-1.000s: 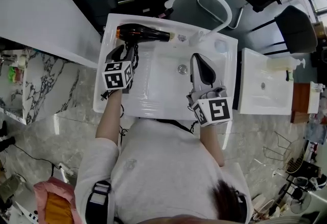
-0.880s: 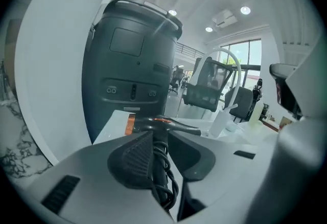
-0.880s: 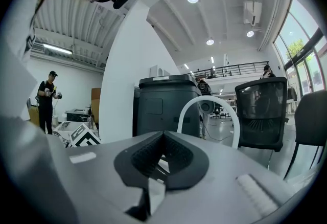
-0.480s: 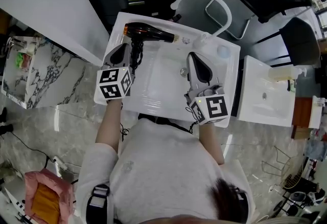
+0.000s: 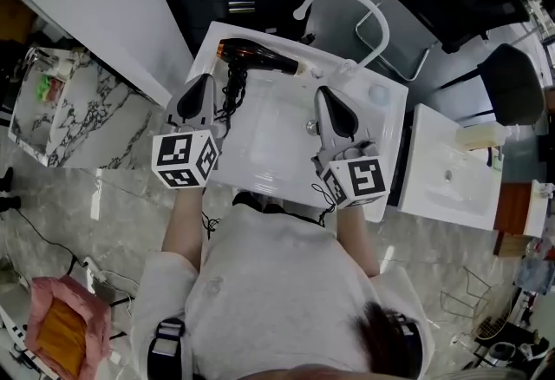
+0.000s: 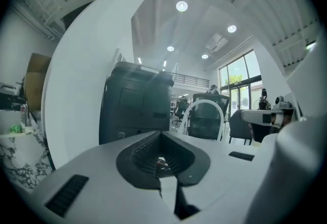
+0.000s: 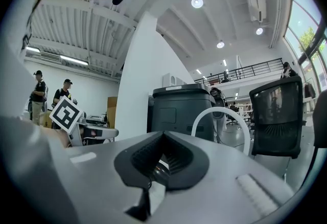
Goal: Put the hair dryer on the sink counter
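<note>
Two claws, both shut and empty. The hair dryer [image 5: 260, 58] lies flat on the back edge of the desk [image 5: 392, 140] round the sink. Its long axis runs 9 to 3 o'clock, with the orange end at 9. The handle and cord [image 5: 232, 94] drop toward 6 into the basin. It's near the left claw [image 5: 205, 78], at about 1 o'clock from the tip and not touching. The right claw [image 5: 322, 93] is farther off, with the dryer at its 10 o'clock. My left forearm comes up from 6 and that claw points to 12 over the left rim. I'd judge the dryer placed.
</note>
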The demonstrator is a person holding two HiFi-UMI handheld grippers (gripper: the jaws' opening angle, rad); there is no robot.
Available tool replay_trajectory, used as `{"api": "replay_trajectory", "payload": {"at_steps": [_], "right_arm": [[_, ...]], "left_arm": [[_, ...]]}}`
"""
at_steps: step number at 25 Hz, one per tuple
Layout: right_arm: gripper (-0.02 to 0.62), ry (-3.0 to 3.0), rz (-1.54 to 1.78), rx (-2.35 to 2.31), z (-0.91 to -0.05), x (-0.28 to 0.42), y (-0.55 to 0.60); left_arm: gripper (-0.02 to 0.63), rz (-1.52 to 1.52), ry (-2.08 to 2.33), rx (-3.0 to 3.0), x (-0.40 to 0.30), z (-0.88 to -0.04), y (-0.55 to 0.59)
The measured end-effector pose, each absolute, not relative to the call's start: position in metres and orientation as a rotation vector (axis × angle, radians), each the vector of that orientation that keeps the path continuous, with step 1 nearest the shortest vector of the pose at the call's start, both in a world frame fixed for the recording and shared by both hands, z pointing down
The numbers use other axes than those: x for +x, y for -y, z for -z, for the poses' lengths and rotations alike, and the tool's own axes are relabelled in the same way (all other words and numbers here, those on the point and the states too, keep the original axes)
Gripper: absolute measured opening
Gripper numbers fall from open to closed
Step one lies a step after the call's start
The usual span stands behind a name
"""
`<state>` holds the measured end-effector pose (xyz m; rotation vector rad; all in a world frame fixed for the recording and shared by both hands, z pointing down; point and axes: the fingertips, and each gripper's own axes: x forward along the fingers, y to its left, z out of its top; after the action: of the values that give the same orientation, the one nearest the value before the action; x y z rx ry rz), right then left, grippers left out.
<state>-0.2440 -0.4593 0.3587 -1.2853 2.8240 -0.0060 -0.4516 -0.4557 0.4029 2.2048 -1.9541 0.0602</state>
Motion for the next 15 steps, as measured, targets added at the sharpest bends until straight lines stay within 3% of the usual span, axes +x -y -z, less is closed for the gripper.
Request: {"api": "replay_trajectory", "payload": {"at_steps": [15], "right_arm": [[0.011, -2.815, -0.053, -1.159, -0.335, -0.229, 0.439]], "left_arm": [[0.009, 0.143, 2.147, 2.243, -0.439, -0.325, 0.387]]}}
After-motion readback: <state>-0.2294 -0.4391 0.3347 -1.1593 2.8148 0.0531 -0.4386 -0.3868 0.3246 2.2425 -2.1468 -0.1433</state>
